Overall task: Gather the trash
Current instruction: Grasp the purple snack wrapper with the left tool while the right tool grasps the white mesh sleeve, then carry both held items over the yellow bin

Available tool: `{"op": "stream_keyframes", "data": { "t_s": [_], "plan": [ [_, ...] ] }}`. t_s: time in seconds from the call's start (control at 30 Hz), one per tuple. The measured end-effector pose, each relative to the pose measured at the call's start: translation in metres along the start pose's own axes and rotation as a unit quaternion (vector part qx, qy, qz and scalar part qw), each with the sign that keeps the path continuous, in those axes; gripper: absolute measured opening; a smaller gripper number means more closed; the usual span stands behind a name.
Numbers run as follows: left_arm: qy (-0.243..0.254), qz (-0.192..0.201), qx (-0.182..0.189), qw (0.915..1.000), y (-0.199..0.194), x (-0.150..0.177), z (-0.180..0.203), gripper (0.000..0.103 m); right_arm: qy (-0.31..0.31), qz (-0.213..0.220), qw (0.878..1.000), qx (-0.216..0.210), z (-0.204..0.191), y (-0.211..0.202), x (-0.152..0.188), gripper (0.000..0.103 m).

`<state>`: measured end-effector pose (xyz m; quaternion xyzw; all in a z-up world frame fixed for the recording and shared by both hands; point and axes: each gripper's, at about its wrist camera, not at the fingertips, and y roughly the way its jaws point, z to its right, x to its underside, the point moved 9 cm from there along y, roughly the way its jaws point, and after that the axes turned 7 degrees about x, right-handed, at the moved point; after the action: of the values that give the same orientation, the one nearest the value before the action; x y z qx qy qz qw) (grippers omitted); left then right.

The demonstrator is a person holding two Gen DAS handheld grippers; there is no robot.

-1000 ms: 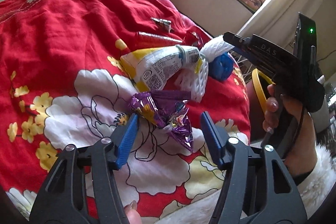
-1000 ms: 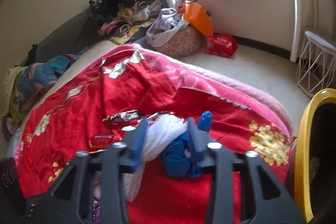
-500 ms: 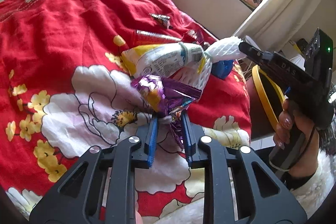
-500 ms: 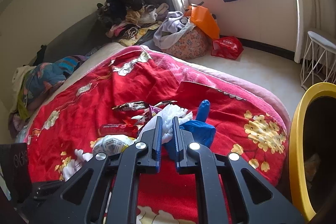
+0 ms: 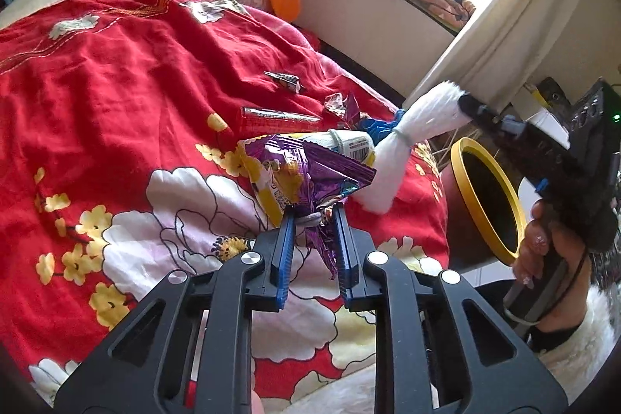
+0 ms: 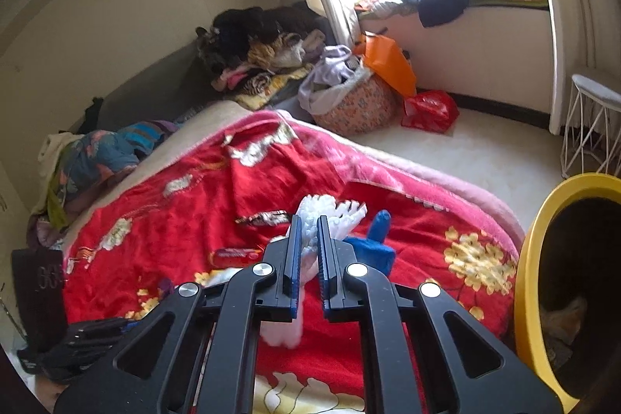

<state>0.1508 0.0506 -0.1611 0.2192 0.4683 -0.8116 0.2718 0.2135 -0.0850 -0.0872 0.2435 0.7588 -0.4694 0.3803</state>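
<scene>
1. The left tool (image 5: 312,220) is clamped on the twisted tail of a purple snack wrapper (image 5: 310,173), its blue pads pressed in from both sides, and the wrapper stands up off the red blanket (image 5: 116,72).
2. The right tool (image 6: 307,231) is clamped on a white foam net (image 6: 326,216). From the left tool's camera, the net (image 5: 411,127) stretches up toward the right tool's tip while its lower end hangs just above the blanket.
3. Taking the yellow-rimmed bin (image 5: 485,196) as the landmark: it stands on the floor just off the blanket's edge, on the right tool's side, and its mouth is open. The net is the piece nearest it; the purple wrapper is a little further in over the bed.
4. Still lying on the blanket, further from the bin than both held pieces, are a yellow-and-white packet (image 5: 341,142), a blue glove (image 6: 372,243), a red stick pack (image 5: 279,115), a crumpled foil scrap (image 5: 337,101) and a small dark wrapper (image 5: 283,80).
5. To my eye this is the lift-and-carry step: both pieces are gripped but neither is over the bin yet.
6. Next, I would expect each tool to swing across to the bin's mouth and let go only once its piece hangs inside the rim. The net is long and floppy, so it needs height to clear the rim.
</scene>
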Motion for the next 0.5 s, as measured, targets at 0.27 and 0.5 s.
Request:
{"op": "stream_keyframes", "data": {
  "t_s": [0.27, 0.5],
  "plan": [
    [0.009, 0.004, 0.0, 1.0, -0.002, -0.001, 0.008, 0.014, 0.008, 0.026, 1.0, 0.009, 0.013, -0.018, -0.015, 0.008],
    [0.025, 0.016, 0.003, 0.9996, -0.008, -0.009, 0.023, 0.011, 0.019, 0.039, 0.999, 0.006, 0.019, -0.029, -0.023, 0.008]
  ]
}}
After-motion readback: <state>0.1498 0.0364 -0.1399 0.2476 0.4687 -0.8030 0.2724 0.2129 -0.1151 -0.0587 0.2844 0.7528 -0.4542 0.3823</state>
